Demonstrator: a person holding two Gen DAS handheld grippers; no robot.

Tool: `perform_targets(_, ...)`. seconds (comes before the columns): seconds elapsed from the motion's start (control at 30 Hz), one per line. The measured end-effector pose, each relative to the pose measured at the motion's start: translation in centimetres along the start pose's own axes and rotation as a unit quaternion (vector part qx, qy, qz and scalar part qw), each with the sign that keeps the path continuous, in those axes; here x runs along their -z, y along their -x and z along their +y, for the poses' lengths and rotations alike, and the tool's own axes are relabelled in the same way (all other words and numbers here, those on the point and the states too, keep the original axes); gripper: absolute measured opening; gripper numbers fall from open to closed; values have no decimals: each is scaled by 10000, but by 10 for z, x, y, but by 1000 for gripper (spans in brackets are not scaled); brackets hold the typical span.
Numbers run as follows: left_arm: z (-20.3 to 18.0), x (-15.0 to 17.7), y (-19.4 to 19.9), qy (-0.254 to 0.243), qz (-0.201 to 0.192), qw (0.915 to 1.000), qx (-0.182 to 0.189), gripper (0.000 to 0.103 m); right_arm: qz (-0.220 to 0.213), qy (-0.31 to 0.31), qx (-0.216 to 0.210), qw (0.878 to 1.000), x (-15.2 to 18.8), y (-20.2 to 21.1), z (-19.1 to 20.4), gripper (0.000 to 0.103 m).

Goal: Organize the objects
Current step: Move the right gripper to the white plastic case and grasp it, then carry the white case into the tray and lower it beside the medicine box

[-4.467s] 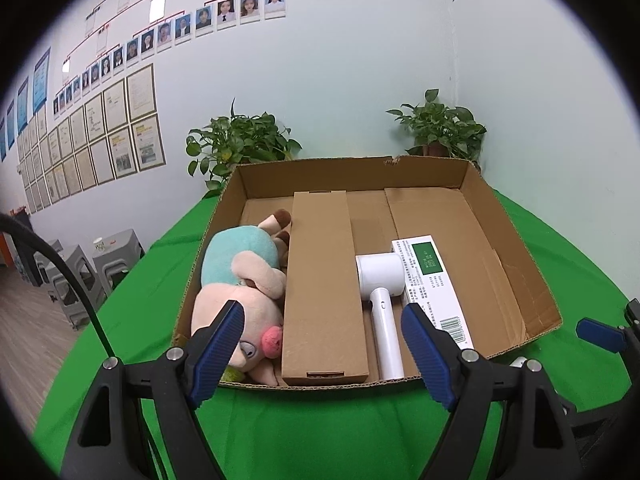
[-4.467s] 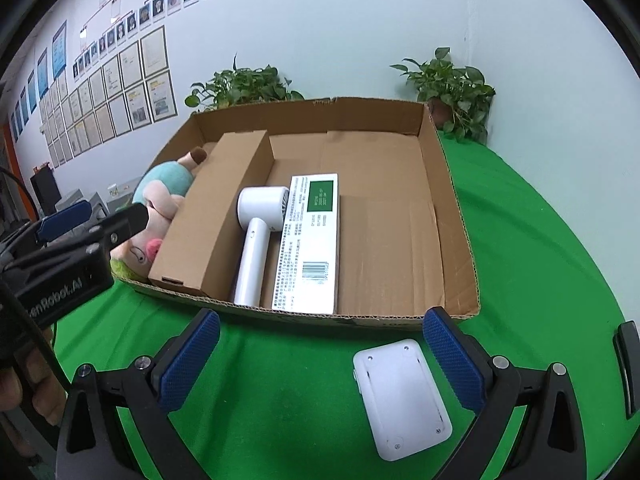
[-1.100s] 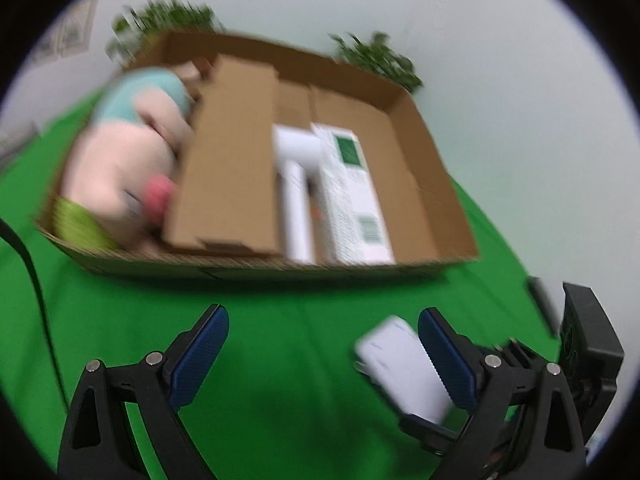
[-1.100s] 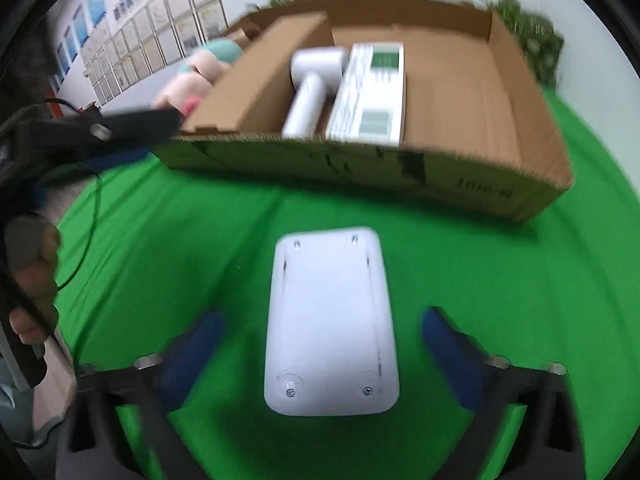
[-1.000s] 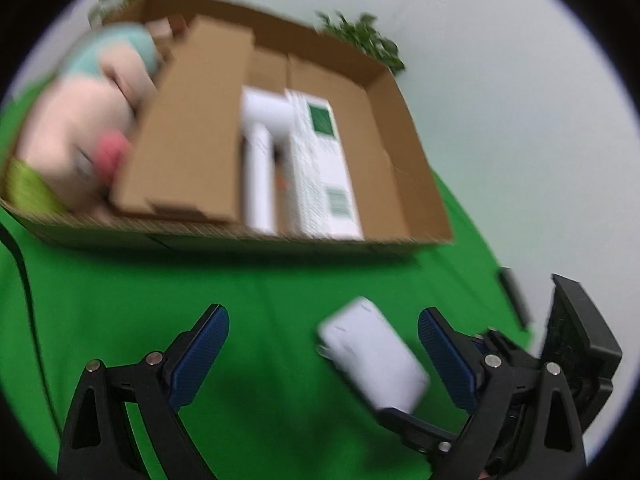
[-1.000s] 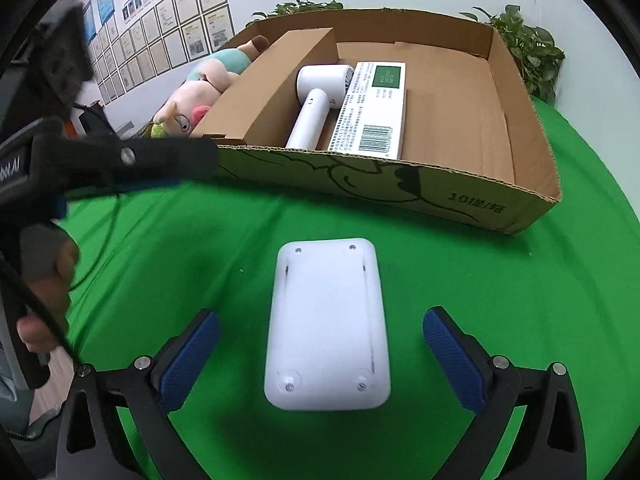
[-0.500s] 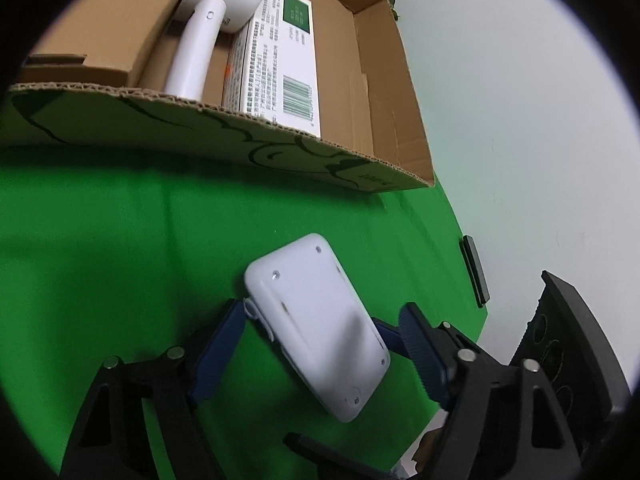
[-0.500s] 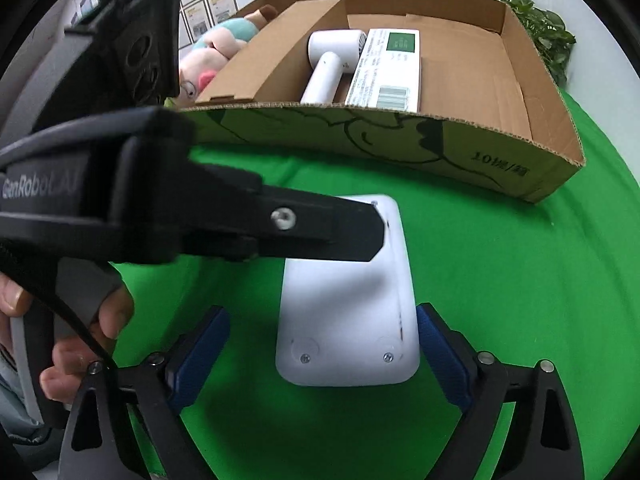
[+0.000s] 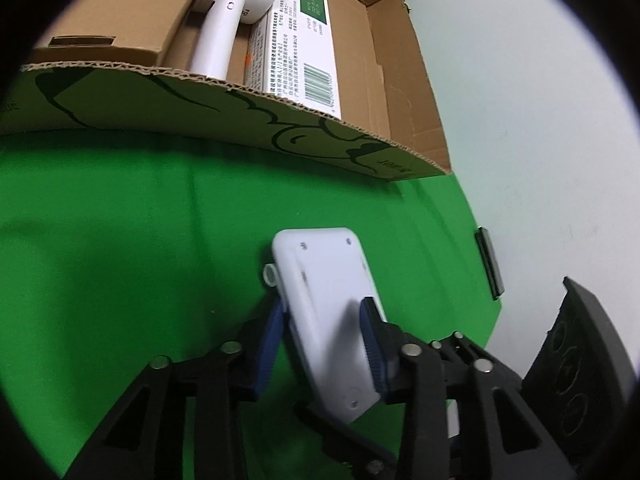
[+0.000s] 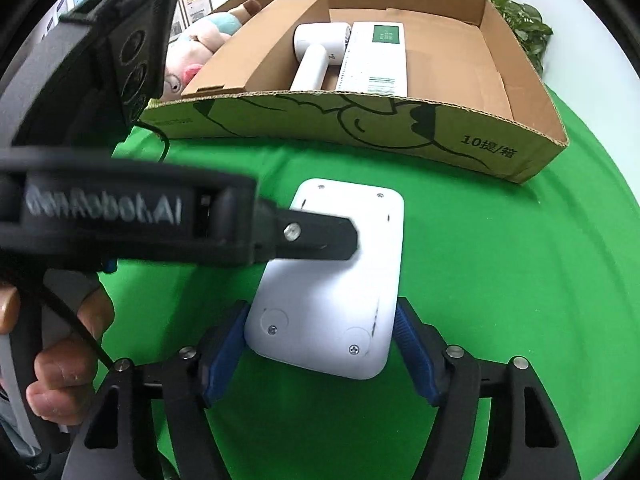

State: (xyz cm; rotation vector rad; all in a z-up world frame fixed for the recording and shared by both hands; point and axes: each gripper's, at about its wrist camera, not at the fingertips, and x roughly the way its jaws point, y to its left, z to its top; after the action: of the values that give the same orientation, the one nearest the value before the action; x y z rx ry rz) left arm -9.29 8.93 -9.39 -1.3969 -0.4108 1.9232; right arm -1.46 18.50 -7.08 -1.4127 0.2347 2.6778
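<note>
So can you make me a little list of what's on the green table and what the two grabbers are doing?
surface: green cloth
white device: lying flat on the cloth, in front of the cardboard box
left gripper: closing on the device's long edges
right gripper: closing around the device's near end
in the box: plush pig, brown carton, white hair dryer, white and green packet

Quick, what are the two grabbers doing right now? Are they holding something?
Left gripper: jaws closing, pinching the white device across its thin edges.
Right gripper: jaws closing around the same device's near end; firm contact cannot be told.
</note>
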Motion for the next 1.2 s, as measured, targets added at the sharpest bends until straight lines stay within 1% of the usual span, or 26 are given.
perform_targets(0.07,0,2,-1,36,23,10000,38,33,-9,-60,-6,10000,1,1,0,68)
perform_targets(0.17,-5,6,2,7,-30,10000,-7,33,-62,-181,-108,9998,3,5,-2,67)
perform_targets(0.27,-14,3,9,-39,-149,9999,-13,33,-211,-150,-71,9996,5,15,2,67)
perform_targets(0.3,-15,1,18,-81,-231,9997,-9,33,-264,-154,-71,9995,6,18,3,67)
perform_targets(0.47,-41,-10,52,-353,-643,9973,55,33,-815,-168,-26,9965,-6,55,7,66)
perform_targets(0.63,-78,-33,92,-868,-1120,9899,-13,32,-1480,-125,63,9889,-33,95,8,65)
perform_targets(0.73,-100,-53,106,-1168,-1313,9844,-71,32,-1811,-120,99,9833,-56,112,2,66)
perform_targets(0.83,-115,-79,114,-1373,-1411,9803,-163,32,-1967,-220,53,9802,-86,121,-9,65)
perform_targets(0.97,-131,-126,117,-1526,-1430,9778,-154,32,-2074,-245,94,9779,-125,128,-23,65)
perform_targets(1.0,-132,-128,124,-1570,-1455,9767,-176,32,-2104,-239,126,9772,-135,130,-27,65)
perform_targets(1.1,-146,-154,125,-1685,-1497,9739,-261,31,-2136,-269,94,9765,-169,138,-41,65)
perform_targets(1.2,-150,-180,124,-1688,-1429,9749,-254,31,-2105,-252,116,9772,-199,139,-51,65)
